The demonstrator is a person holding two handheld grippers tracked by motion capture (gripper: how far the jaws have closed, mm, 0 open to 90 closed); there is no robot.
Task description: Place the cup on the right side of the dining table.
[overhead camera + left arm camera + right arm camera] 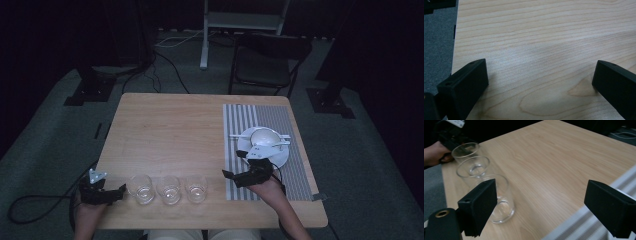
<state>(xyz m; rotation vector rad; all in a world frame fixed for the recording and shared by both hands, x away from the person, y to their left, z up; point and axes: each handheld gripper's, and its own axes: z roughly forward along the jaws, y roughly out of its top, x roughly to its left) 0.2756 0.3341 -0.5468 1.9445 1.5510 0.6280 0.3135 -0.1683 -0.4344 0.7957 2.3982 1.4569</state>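
Three clear glasses stand in a row near the table's front edge: left (pixel 141 188), middle (pixel 169 189), right (pixel 196 188). My left gripper (pixel 116 192) lies at the front left corner, just left of the row. It is open over bare wood (pixel 540 75). My right gripper (pixel 233 164) hovers open at the left edge of the striped placemat (pixel 240 120), right of the glasses. In the right gripper view the jaws (pixel 544 205) stand wide apart. The nearest glass (pixel 501 200) sits partly behind the left jaw and nothing is held.
On the placemat a white plate (pixel 280 159) carries a white bowl (pixel 265 136) and a spoon (pixel 272 145). A black chair (pixel 267 65) and a metal stand (pixel 204 45) are behind the table. Cables lie on the floor (pixel 30 205).
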